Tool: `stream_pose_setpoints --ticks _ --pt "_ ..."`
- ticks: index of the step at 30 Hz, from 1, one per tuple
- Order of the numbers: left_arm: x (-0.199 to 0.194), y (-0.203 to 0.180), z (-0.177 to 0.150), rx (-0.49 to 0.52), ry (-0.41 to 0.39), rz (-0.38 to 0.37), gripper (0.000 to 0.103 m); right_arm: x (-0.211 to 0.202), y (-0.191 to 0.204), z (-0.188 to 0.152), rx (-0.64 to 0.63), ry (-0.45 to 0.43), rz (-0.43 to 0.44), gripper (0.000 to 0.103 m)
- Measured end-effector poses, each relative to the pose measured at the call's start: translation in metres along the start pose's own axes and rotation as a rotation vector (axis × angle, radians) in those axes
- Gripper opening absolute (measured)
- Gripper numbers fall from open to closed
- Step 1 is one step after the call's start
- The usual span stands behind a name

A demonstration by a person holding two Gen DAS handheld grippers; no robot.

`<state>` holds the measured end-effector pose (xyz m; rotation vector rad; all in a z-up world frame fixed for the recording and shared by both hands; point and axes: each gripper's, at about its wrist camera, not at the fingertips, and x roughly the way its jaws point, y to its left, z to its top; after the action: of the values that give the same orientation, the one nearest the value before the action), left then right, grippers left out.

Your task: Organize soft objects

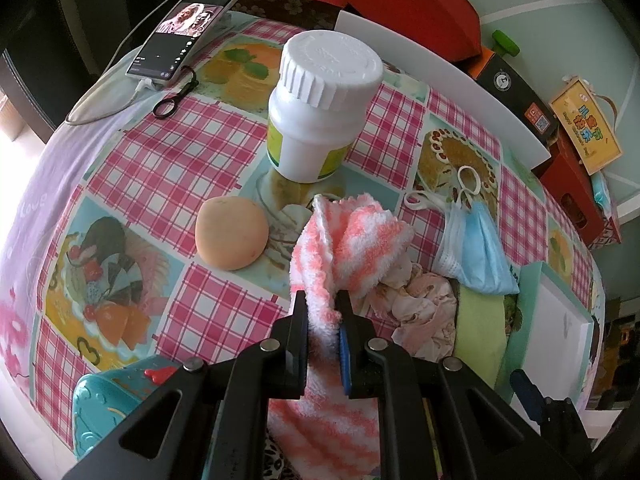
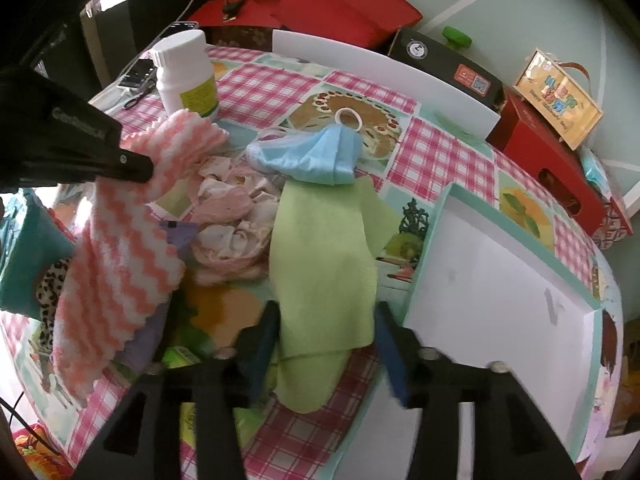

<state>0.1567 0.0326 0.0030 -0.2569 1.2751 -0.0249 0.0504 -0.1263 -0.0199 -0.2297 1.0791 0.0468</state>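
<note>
Item: pink-striped towel point(image 1: 352, 240), frame centre, pinched in my left gripper point(image 1: 322, 312) fingers. Right gripper point(image 2: 324, 328) fingers spread around green cloth point(image 2: 324, 264). White tray point(image 2: 500, 276), right, holds nothing; sorting barely begun.

The bottle point(image 1: 320, 104) stood upright on the tablecloth point(image 1: 160, 168), the phone point(image 1: 186, 30) behind it to the left. The round soft ball point(image 1: 231, 233) lay in front of the bottle, to the left. The striped towel point(image 1: 352, 236) hung between the left gripper's point(image 1: 322, 304) fingers, right of the ball. The face mask point(image 2: 316, 152) lay behind the flat cloth point(image 2: 324, 264), overlapping its far end. The crumpled fabric point(image 2: 232, 216) lay left of that cloth, the tray point(image 2: 500, 280) right of it.
</note>
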Motion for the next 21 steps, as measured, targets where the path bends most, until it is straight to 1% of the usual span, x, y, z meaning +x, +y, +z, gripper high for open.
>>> stream_pose_setpoints --ticks 5,6,7,8,9,10,12,13,14,15,17,21 --pt "0.000 0.000 0.000 -0.001 0.000 -0.002 0.012 0.000 0.003 0.001 -0.017 -0.003 -0.009 0.058" --pt "0.000 0.000 0.000 0.000 0.000 -0.001 0.012 0.000 0.004 0.000 -0.021 0.001 -0.009 0.055" --pt "0.000 0.000 0.000 0.000 0.000 -0.002 0.012 0.001 0.004 -0.001 -0.020 0.004 -0.007 0.050" --pt "0.000 0.000 0.000 0.000 0.000 -0.002 0.012 0.002 0.004 -0.001 -0.020 0.005 0.000 0.036" --pt "0.000 0.000 0.000 0.000 0.000 -0.002 0.012 0.003 0.005 -0.001 -0.020 0.007 0.004 0.030" --pt "0.000 0.000 0.000 -0.001 0.000 -0.002 0.012 0.004 0.005 -0.002 -0.020 0.007 0.005 0.030" --pt "-0.002 0.000 0.000 -0.003 -0.001 -0.004 0.012 0.005 0.005 -0.002 -0.020 0.003 -0.001 0.022" --pt "-0.002 0.000 0.000 -0.003 -0.001 -0.005 0.012 0.004 0.003 -0.001 -0.010 -0.003 0.004 0.021" --pt "-0.003 0.000 0.001 -0.004 -0.002 -0.006 0.012 0.003 0.001 0.000 0.008 -0.010 0.018 0.015" --pt "-0.004 0.001 0.001 -0.005 -0.003 -0.007 0.012 0.001 -0.001 0.000 0.018 -0.017 0.028 0.012" --pt "-0.005 0.001 0.001 -0.007 -0.003 -0.009 0.012 -0.003 -0.005 0.002 0.035 -0.040 0.041 0.009" --pt "-0.006 0.003 0.001 -0.008 -0.004 -0.011 0.012 -0.005 -0.010 0.005 0.069 -0.053 0.096 0.008"
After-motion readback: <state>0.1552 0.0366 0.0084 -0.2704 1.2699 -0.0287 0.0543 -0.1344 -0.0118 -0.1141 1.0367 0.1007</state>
